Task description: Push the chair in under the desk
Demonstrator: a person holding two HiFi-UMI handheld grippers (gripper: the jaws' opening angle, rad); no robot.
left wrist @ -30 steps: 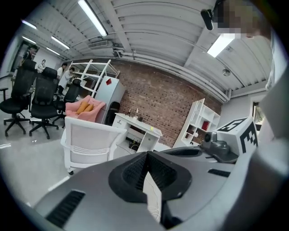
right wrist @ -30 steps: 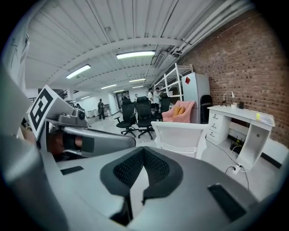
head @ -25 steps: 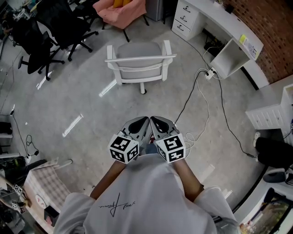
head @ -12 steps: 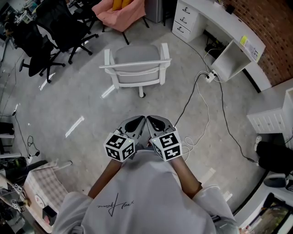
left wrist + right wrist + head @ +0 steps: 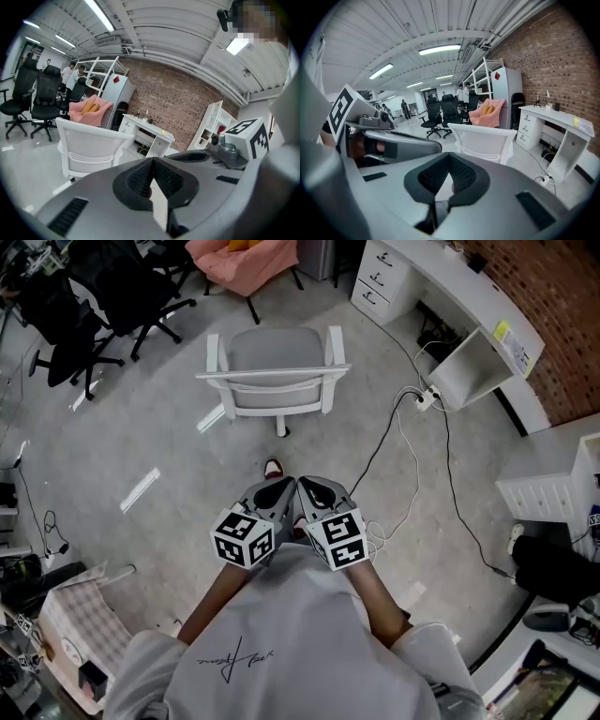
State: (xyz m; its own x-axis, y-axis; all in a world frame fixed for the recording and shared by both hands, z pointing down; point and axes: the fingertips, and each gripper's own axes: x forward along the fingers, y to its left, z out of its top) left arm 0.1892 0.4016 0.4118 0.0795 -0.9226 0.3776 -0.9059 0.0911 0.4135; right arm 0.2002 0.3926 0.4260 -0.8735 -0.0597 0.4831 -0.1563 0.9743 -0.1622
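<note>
Underfoot and across the whole scene, a grey polished concrete floor [image 5: 141, 427]. Along the far right, against a red brick wall [image 5: 562, 296], a long white desk surface [image 5: 441, 277] with drawers at its far end. At the near middle, the person's white shirt [image 5: 281, 643], both forearms stretched forward. Far ahead of the grippers, on open floor: the white-framed chair with grey seat [image 5: 274, 362], backrest turned to the near side, left of the desk and well apart from it, not under it. Far left, a cluster of black swivel office chairs [image 5: 94, 296]; beside them at the far middle, a pink padded armchair [image 5: 248, 263]. At the right edge, a low white shelf unit [image 5: 544, 493]. Side by side at the middle, the left gripper [image 5: 285, 487] and the right gripper [image 5: 306, 486], tips almost touching each other, each with jaws clenched on nothing, neither near the chair. On the floor to the right, a thin black cable [image 5: 450, 474] trailing from a white power strip [image 5: 427, 397] near the desk. Just beyond the gripper tips, a red-and-white shoe toe [image 5: 273, 468].
</note>
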